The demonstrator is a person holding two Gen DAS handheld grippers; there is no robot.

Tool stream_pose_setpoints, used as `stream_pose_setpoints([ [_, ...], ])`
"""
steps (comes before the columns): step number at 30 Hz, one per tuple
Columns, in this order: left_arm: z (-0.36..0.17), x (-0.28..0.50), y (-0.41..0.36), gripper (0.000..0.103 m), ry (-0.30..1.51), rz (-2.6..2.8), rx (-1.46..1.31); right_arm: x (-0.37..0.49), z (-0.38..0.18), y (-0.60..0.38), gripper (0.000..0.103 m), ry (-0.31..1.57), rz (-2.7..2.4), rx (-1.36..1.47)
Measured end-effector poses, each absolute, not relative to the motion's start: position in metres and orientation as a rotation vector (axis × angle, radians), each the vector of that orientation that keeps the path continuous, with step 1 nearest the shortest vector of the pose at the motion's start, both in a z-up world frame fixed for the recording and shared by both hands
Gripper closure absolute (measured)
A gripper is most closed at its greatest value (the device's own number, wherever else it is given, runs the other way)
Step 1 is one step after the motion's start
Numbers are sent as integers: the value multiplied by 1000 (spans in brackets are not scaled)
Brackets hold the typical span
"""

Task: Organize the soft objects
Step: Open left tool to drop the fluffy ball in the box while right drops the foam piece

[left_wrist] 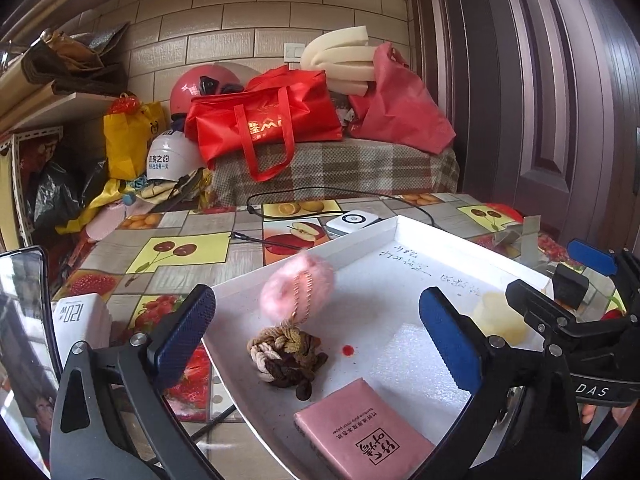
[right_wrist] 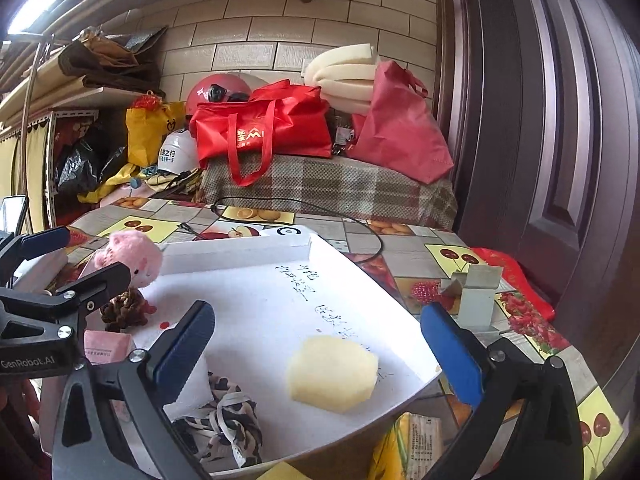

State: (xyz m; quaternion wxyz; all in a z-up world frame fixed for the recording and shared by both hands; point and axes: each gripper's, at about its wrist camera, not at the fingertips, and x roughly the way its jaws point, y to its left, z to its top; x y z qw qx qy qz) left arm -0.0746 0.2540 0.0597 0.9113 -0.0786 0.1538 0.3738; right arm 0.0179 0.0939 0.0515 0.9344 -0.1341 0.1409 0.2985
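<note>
A white tray (left_wrist: 436,240) lies on the fruit-print table. In it are a pink fluffy pom-pom (left_wrist: 298,286) with a gold chain, a pile of braided brown and beige hair ties (left_wrist: 286,356), a pink paper pack (left_wrist: 364,432), a white foam sheet (left_wrist: 408,364) and a pale yellow sponge (right_wrist: 332,372). A leopard-print scrunchie (right_wrist: 224,420) lies at the tray's near edge. My left gripper (left_wrist: 316,340) is open above the hair ties, holding nothing. My right gripper (right_wrist: 316,348) is open just above the sponge, holding nothing.
A white charger block (left_wrist: 82,320) sits left of the tray. A black cable (left_wrist: 340,196) and a white round-button device (left_wrist: 354,220) lie behind it. A small grey cardboard piece (right_wrist: 476,296) stands to the right. Red bags (left_wrist: 264,120) and helmets fill the back.
</note>
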Motion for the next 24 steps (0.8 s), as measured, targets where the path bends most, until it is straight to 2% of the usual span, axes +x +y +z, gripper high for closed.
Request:
stream_pose_setpoints([
  [13, 62, -96, 247, 0, 238, 784, -187, 18, 56, 77, 0, 291, 603, -205],
  [24, 63, -109, 201, 0, 246, 689, -129, -17, 87, -66, 0, 124, 384, -92],
])
